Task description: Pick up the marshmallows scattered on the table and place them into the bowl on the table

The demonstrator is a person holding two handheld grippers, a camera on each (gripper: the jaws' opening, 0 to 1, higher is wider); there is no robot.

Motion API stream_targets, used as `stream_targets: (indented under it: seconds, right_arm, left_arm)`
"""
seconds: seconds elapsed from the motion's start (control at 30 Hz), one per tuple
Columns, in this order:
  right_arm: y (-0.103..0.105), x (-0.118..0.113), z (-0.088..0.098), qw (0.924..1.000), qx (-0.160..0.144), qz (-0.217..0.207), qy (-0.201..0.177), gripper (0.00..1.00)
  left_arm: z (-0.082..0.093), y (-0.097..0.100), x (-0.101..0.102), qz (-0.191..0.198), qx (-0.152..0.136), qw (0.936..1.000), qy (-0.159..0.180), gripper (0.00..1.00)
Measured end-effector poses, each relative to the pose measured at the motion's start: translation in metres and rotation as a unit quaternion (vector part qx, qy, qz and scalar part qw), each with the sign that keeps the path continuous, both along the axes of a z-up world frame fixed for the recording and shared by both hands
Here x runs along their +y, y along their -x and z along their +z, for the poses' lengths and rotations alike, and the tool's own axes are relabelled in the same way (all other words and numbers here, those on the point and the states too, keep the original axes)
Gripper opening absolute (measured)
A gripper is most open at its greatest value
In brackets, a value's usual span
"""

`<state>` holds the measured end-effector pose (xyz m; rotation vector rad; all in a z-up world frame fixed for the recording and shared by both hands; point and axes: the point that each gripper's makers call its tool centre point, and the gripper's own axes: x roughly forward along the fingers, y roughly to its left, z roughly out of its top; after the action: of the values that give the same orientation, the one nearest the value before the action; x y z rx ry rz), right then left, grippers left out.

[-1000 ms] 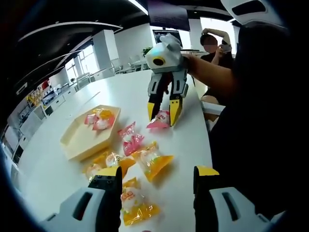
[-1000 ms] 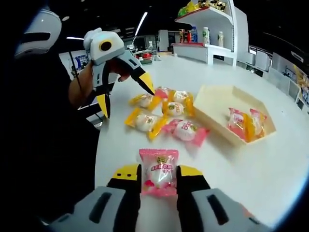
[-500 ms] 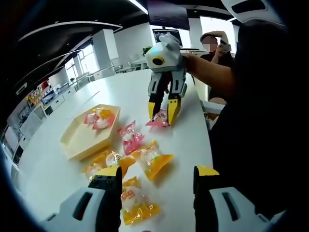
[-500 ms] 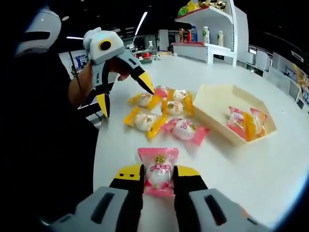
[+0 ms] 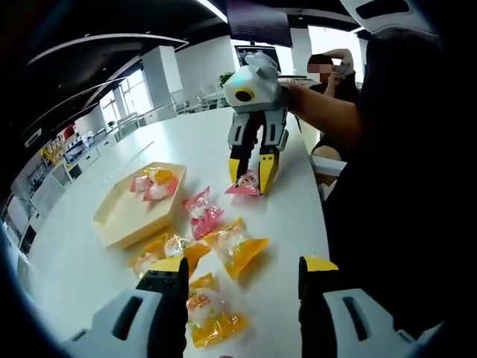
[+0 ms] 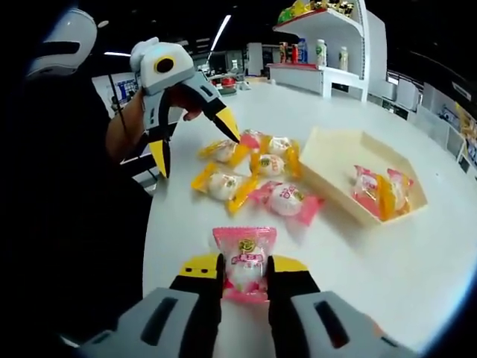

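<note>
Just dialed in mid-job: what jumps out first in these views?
The right tool is shut on a pink-wrapped marshmallow at the table's near edge. Beyond it lie loose pink and yellow marshmallows, beside the hexagonal bowl already holding a few. The left tool hovers open above them.

Pink marshmallow (image 6: 245,264); yellow-tipped tongs (image 6: 244,268); cream bowl (image 6: 328,175); white table (image 6: 417,261).

A white table (image 6: 350,119) carries a beige bowl (image 6: 328,168) and scattered marshmallows (image 6: 287,200) (pink and yellow wrappers).
</note>
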<state>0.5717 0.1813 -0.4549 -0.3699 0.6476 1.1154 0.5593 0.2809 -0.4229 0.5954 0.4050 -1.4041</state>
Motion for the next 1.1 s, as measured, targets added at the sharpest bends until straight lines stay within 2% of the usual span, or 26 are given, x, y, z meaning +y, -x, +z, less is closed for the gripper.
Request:
stream_targets:
  seconds: [0.37, 0.57, 1.1]
  right_arm:
    - [-0.0001, -0.0004, -0.0004, 0.9999, -0.008, 0.001, 0.013, 0.23]
    - [-0.0046, -0.0001, -0.0005, 0.9998, 0.005, -0.016, 0.007, 0.22]
    - [-0.0036, 0.0027, 0.0014, 0.9998, -0.018, -0.006, 0.010, 0.21]
  left_arm:
    - [-0.0017, -0.0020, 0.0025, 0.002, 0.001, 1.0000, 0.002, 0.59]
    - [-0.0038, -0.0030, 0.0021, 0.004, 0.004, 1.0000, 0.002, 0.59]
    - [-0.0053, -0.0013, 0.0015, 0.000, 0.007, 1.0000, 0.000, 0.59]
